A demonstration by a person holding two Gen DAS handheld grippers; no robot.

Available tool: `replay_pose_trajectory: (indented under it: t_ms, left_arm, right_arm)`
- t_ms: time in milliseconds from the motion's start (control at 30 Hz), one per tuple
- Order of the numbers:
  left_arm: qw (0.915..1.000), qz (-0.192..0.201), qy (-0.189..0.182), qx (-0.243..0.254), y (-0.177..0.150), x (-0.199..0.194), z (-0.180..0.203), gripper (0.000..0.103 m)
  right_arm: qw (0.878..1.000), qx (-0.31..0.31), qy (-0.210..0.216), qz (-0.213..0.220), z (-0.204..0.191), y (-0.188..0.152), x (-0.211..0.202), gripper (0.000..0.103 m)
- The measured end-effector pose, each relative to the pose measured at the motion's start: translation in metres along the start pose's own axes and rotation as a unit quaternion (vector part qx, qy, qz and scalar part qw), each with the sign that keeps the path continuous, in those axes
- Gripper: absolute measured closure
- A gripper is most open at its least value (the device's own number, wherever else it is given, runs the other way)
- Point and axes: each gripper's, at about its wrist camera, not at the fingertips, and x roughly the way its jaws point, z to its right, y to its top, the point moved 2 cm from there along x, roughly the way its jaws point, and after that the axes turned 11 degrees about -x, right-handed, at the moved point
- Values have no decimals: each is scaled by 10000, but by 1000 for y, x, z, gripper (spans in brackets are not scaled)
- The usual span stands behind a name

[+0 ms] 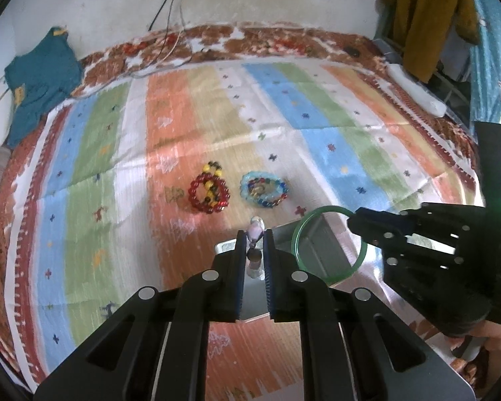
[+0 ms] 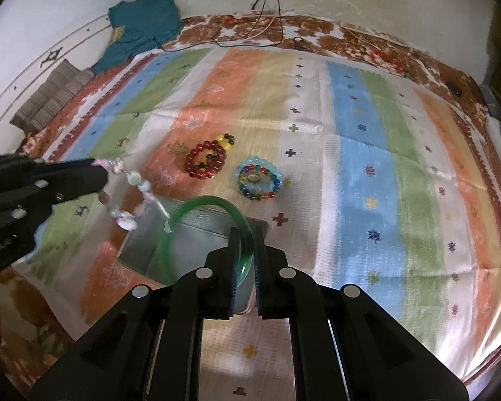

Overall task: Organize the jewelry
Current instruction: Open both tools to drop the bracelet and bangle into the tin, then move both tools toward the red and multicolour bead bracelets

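Jewelry is partly gathered: the right hand-held gripper (image 2: 243, 260) pinches a green bangle (image 2: 197, 220) over a metal tray (image 2: 150, 250) on the bed (image 2: 367, 167), and the left hand-held gripper (image 1: 254, 250) is pressed onto a pale beaded bracelet (image 2: 127, 193) dangling beside that tray. Neither piece is released yet. Farther out on the striped bedspread, a red bead bracelet with a yellow-black one (image 2: 208, 160) and a blue multicolour bracelet stack (image 2: 259, 180) lie untouched, so roughly half the work seems left.
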Motion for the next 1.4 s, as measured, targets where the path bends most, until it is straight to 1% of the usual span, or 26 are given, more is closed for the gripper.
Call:
replay_pose_trajectory:
  t_ms: [33, 67, 100, 167, 300, 467, 633, 700, 767, 833, 933, 1033, 1167, 1267, 1333, 1400]
  left_arm:
    - [9999, 5, 132, -42, 1, 2, -3, 86]
    - [9998, 23, 176, -67, 1, 2, -5, 85]
    - [9997, 33, 200, -105, 1, 1, -7, 85]
    - [9995, 47, 246, -178, 3, 1, -12, 82]
    - [9994, 66, 292, -165, 4, 0, -13, 73]
    - [9989, 124, 383, -249, 6, 1, -17, 71]
    - [9979, 140, 489, -403, 12, 4, -27, 64]
    - [9976, 142, 540, -414, 13, 5, -29, 57]
    - [9973, 123, 592, -416, 16, 9, -30, 54]
    - [9969, 115, 653, -433, 19, 13, -33, 45]
    - [9952, 65, 838, -507, 26, 23, -39, 45]
    - [9944, -22, 921, -517, 32, 34, -42, 44]
    - [9934, -95, 1025, -503, 40, 46, -45, 41]
    - [9922, -132, 1105, -569, 47, 55, -49, 40]
    - [9912, -182, 1156, -615, 52, 62, -52, 39]
    - [9908, -224, 1194, -602, 55, 68, -53, 39]
  right_arm:
    - [10000, -4, -3, 6, -1, 0, 0, 90]
    - [10000, -14, -83, 19, 0, 1, -1, 84]
    - [9999, 0, -132, 11, 2, 1, -1, 74]
    - [9999, 64, -141, -52, 5, -1, 1, 73]
    - [9997, 158, -148, -126, 10, -1, 4, 71]
    - [9995, 237, -144, -158, 16, 0, 6, 66]
    - [9992, 289, -171, -224, 19, 1, 9, 58]
    - [9992, 276, -188, -236, 19, 3, 10, 55]
    - [9992, 305, -90, -225, 18, 4, 11, 54]
    - [9992, 320, -40, -223, 19, 7, 12, 51]
    - [9991, 322, -116, -267, 23, 13, 17, 48]
    - [9987, 369, -140, -326, 28, 18, 24, 44]
    - [9988, 347, -71, -334, 28, 23, 27, 37]
    - [9986, 345, -117, -376, 30, 27, 32, 36]
    - [9984, 328, -154, -429, 32, 29, 37, 33]
    - [9981, 342, -173, -479, 35, 31, 42, 32]
